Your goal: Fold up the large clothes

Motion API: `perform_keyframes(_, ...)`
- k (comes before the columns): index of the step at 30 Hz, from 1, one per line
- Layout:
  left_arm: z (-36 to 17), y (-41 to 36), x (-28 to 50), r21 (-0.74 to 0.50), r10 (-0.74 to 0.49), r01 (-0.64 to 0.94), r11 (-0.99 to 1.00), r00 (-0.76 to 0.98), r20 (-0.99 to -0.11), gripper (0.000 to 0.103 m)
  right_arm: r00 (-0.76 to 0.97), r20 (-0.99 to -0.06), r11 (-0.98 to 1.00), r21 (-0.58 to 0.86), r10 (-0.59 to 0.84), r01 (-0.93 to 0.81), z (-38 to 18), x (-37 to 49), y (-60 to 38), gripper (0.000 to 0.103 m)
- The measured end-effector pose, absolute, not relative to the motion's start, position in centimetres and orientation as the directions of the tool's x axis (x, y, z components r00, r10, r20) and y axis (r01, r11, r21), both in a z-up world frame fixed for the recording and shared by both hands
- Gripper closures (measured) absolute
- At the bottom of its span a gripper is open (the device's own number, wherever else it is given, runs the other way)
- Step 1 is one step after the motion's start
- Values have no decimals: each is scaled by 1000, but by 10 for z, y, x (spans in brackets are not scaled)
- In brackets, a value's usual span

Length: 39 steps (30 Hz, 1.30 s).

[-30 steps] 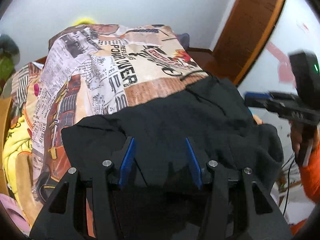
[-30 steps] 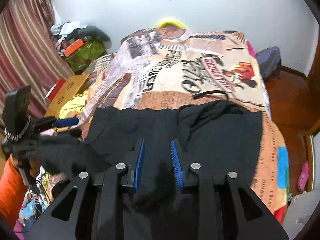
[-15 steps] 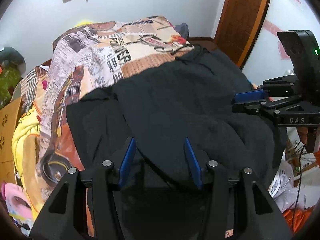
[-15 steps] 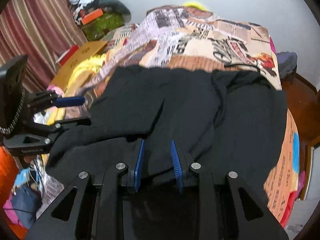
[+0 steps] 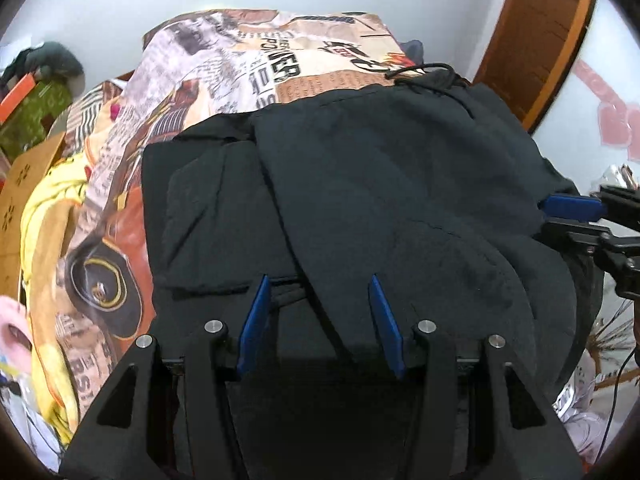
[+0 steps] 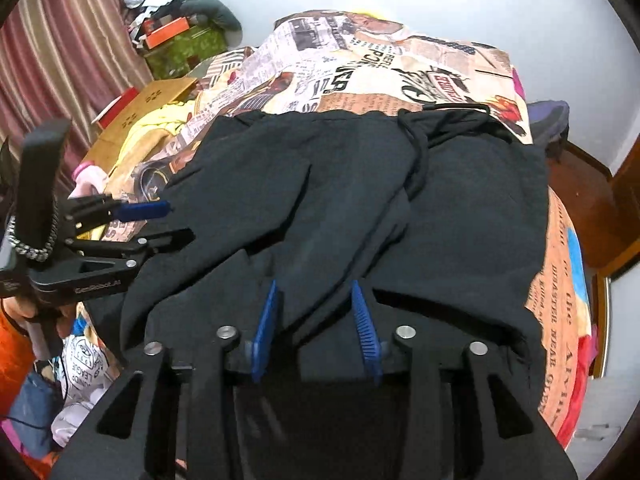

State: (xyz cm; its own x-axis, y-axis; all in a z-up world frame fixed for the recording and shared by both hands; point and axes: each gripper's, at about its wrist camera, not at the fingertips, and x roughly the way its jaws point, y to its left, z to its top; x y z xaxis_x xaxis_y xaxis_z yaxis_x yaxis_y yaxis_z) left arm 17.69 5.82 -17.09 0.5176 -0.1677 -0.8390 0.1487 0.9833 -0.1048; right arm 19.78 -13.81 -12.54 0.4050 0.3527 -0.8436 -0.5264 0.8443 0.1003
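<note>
Black hoodie (image 5: 380, 184): spread on the bed's (image 6: 420, 52) near edge.
Left gripper (image 5: 320, 308): jaws parted, holding nothing.
Right gripper (image 6: 316, 312): jaws parted, over fabric.

Garment (image 5: 380, 168) solid black, drawstring (image 6: 416, 152) black too. Bedsheet (image 5: 256, 56) is a newspaper-collage print: cream, tan, orange, black lettering. Both grippers black, pads (image 6: 266, 322) blue with ribbed face. Curtain (image 6: 72, 52) striped maroon/beige. Wall (image 6: 500, 4) pale blue-white. Door frame (image 5: 536, 40) brown wood. Yellow cloth (image 5: 44, 184) beside the bed, cardboard box (image 6: 156, 96) tan.
</note>
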Motion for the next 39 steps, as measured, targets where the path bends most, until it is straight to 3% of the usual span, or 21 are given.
perform_keyframes(8, -141, 99, 166, -56, -76, 52, 997, 595, -800, 50, 510, -803, 888, 48, 307, -458, -99, 192, -172, 67)
perform_keyframes(12, -137, 132, 156, -11, 2, -18, 1000, 613, -790, 48, 555, -791, 911, 5, 256, -413, -92, 191, -194, 59)
perform_keyframes(22, -184, 212, 128, -27, 64, -178, 984, 484, -873, 47, 560, -814, 958, -16, 155, -287, -99, 187, -248, 56)
perform_keyframes(30, -244, 233, 104, -164, -66, -251, 954, 358, -931, 47, 454, -879, 973, 44, 145, -227, -139, 181, -267, 56)
perform_keyframes(36, -265, 238, 91, -278, -170, -291, 916, 345, -923, 47, 401, -896, 975, 127, 192, -184, -157, 175, -279, 55)
perform_keyframes(38, -270, 238, 88, -367, -260, -286, 885, 350, -900, 47, 392, -895, 972, 157, 215, -173, -161, 173, -283, 55)
perform_keyframes(39, -269, 236, 88, -381, -276, -280, 881, 349, -895, 43, 384, -898, 971, 158, 217, -180, -164, 173, -284, 56)
